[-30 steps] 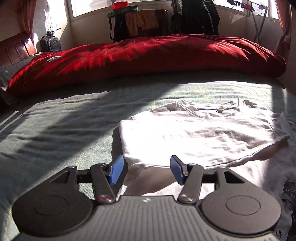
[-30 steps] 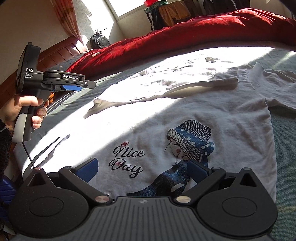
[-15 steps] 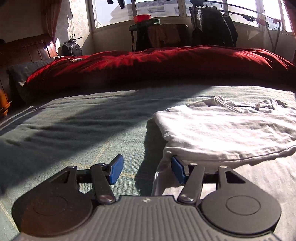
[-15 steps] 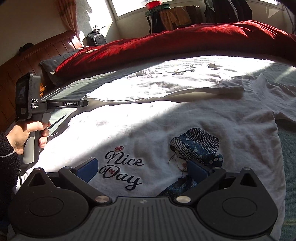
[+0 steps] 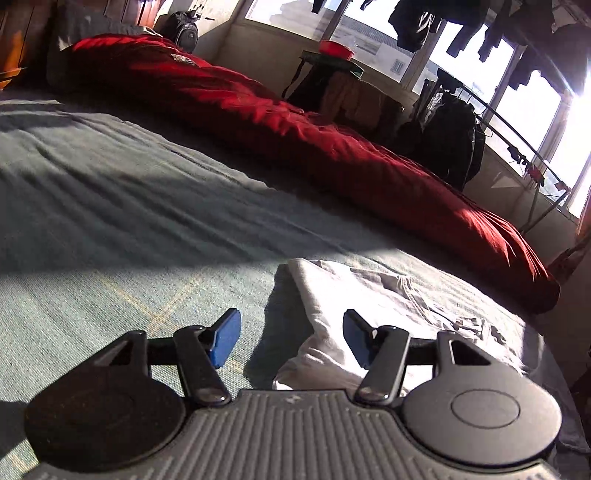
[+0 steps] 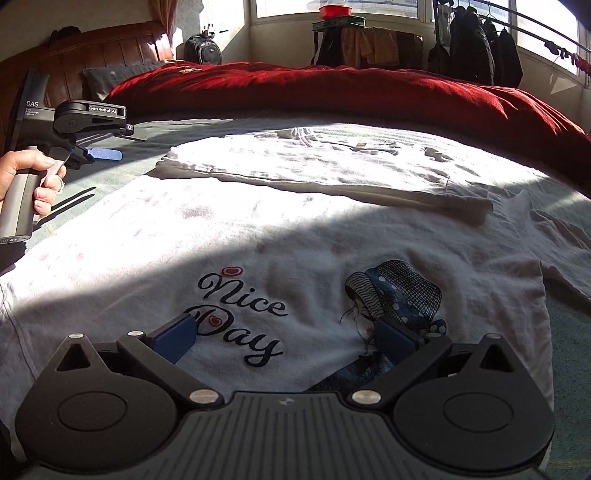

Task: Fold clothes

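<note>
A white T-shirt (image 6: 295, 229) with a "Nice Day" print and a girl in a hat lies flat on the bed. Its far part (image 6: 314, 158) is folded over toward me. My right gripper (image 6: 286, 338) hovers just above the print, open wide, with nothing pinched. My left gripper (image 6: 118, 146), held in a hand (image 6: 33, 173), is off the shirt's far left corner and rolled on its side. In the left wrist view the left gripper (image 5: 291, 338) is open. The shirt's folded edge (image 5: 369, 291) lies below its right pad, and bare sheet lies under the left pad.
A grey-green bedsheet (image 5: 110, 221) covers the bed. A red duvet (image 6: 332, 92) is bunched along the far side. Behind it are a wooden headboard (image 6: 110, 48), a backpack (image 6: 203, 48), a small table with a red bowl (image 6: 334, 11) and a rack of dark jackets (image 6: 472, 48).
The left gripper has rolled sideways and slid left, from over the folded cloth to its left edge. The right gripper has stayed open over the print, shifting only slightly.
</note>
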### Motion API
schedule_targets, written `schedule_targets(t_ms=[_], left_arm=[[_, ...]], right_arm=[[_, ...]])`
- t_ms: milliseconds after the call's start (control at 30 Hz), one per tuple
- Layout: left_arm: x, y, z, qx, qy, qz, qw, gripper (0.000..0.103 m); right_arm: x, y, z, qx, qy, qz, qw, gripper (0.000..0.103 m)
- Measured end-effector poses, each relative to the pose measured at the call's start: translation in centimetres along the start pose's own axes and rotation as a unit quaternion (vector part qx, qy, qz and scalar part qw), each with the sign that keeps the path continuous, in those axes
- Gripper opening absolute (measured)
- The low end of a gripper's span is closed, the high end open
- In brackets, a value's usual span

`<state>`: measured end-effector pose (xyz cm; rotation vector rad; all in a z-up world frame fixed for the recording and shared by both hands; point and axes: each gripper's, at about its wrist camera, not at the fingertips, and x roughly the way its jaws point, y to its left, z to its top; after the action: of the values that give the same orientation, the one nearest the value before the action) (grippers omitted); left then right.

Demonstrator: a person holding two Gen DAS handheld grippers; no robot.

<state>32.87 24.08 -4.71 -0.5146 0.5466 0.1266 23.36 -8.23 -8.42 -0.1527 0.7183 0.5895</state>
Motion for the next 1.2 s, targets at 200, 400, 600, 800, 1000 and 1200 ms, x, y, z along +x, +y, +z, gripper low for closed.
schedule_targets(t_ms=[200, 400, 600, 800, 1000, 1200], left_arm=[[5.0, -2.7, -0.3, -0.029, 0.064, -0.067, 0.9953, 0.066], [6.1, -0.6, 0.4, -0.054, 0.042, 0.012, 0.9976, 0.06], [5.9, -1.8, 2.4, -0.067, 0.028, -0.071, 0.9948, 0.068], [11.0, -1.2, 1.4, -0.038, 0.057, 0.016, 0.9975, 0.066], [10.4, -2.6, 3.4, -0.011, 0.033, 0.026, 0.9991, 0.063], [6.6, -4.1, 1.9, 0.021, 0.063, -0.029, 0.9974, 0.069]], right_arm=[[0.0, 0.0, 0.0, 0.003, -0.001, 0.002, 1.0, 0.103], [-0.1, -0.2, 0.0, 0.001, -0.001, 0.006, 1.0, 0.103], [-0.2, -0.4, -0.1, 0.002, -0.004, 0.01, 1.0, 0.103], [-0.2, -0.3, -0.1, 0.001, -0.002, 0.008, 1.0, 0.103], [-0.2, -0.4, -0.1, -0.002, -0.003, 0.01, 1.0, 0.103], [-0.4, -0.3, -0.1, -0.004, -0.003, 0.013, 1.0, 0.103]])
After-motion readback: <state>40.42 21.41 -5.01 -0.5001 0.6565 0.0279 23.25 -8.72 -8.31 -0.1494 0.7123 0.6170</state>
